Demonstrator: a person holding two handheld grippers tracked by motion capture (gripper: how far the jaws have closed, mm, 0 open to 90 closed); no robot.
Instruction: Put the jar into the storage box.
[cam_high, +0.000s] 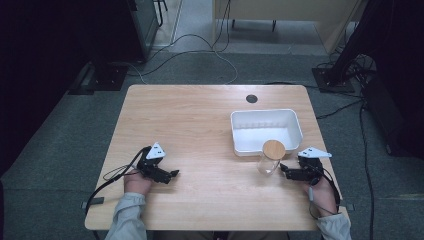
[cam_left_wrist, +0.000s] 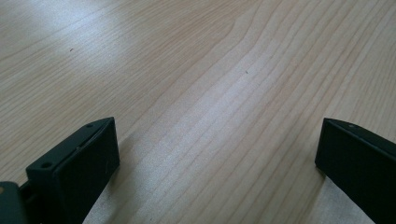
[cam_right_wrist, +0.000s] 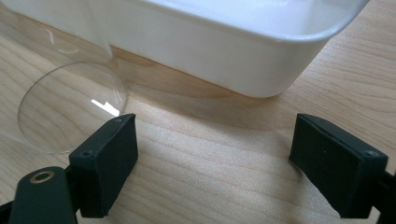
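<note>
Right now, scene: a person sits at a light wooden table (cam_high: 200, 125) with a two-jaw tool in each hand, both resting low on the near half of the tabletop.
Jar: a clear glass jar (cam_high: 270, 160) with a round wooden lid (cam_high: 274, 149) stands upright just in front of the near wall of a white plastic bin (cam_high: 287, 116), close against it; whether the two touch I cannot tell.
Jar, close up: in the right gripper view the jar's transparent base (cam_right_wrist: 70, 107) sits on the wood at the left, with the bin's white wall (cam_right_wrist: 210, 51) behind it.
Right gripper: the right gripper (cam_high: 286, 171) lies just to the right of the jar, tips pointing toward it. Its jaws stand wide apart with bare table between them; the left jaw is just beside the jar's base and nothing is gripped.
Left gripper: the left gripper (cam_high: 172, 175) rests on the left part of the table, well apart from the jar and bin. In its own view the jaws are spread wide over plain wood grain and hold nothing.
Bin: it lies on the right half of the table, long side across, open top up.
Beyond the table: grey carpet with black cables (cam_high: 200, 45) trailing across it.
</note>
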